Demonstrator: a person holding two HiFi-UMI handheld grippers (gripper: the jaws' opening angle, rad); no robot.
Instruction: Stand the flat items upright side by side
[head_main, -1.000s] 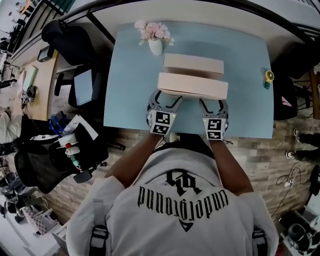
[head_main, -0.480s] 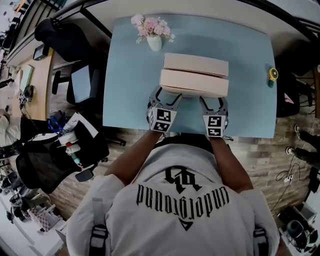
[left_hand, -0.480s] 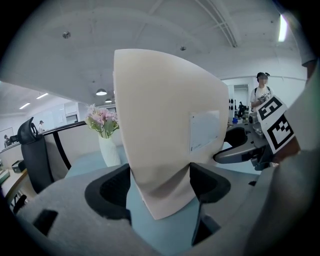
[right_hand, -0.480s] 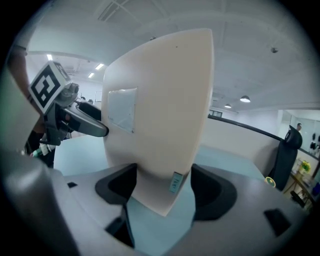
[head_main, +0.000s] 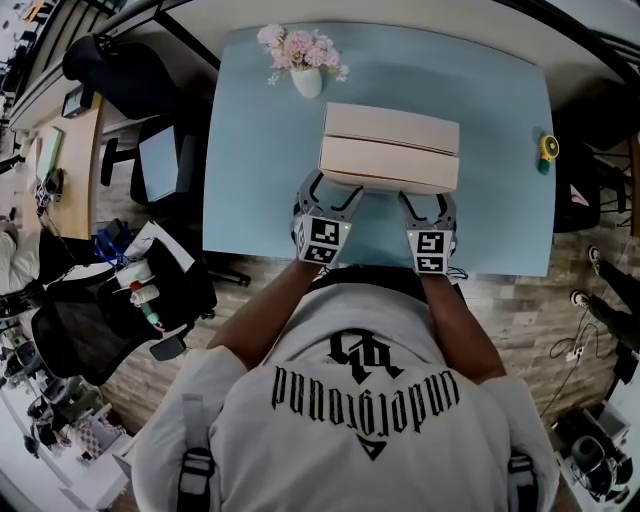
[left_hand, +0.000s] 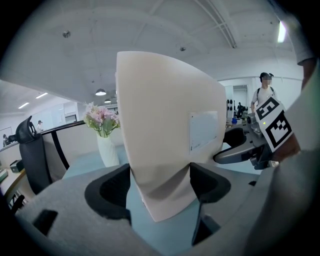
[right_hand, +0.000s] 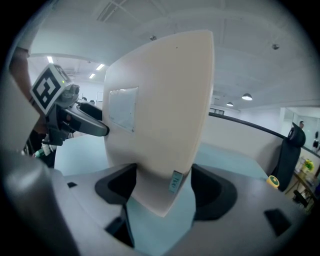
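Observation:
Two flat beige boxes stand on edge on the light blue table (head_main: 260, 150). The far box (head_main: 392, 124) stands by itself. Right against its near side is the near box (head_main: 388, 164), which both grippers hold. My left gripper (head_main: 337, 190) is shut on its lower left end, and my right gripper (head_main: 426, 200) is shut on its lower right end. In the left gripper view the near box (left_hand: 165, 125) rises between the pads of the left gripper (left_hand: 160, 192), a white label on its side. In the right gripper view the same box (right_hand: 160, 125) fills the right gripper (right_hand: 162, 192). I cannot tell whether its bottom edge touches the table.
A white vase of pink flowers (head_main: 305, 62) stands at the back left of the table. A small yellow object (head_main: 545, 150) sits near the right edge. Office chairs (head_main: 150, 95) crowd the table's left side. A person (left_hand: 263, 92) stands far off in the left gripper view.
Both grippers have pushed the near box away from me. The gap to the far box has closed.

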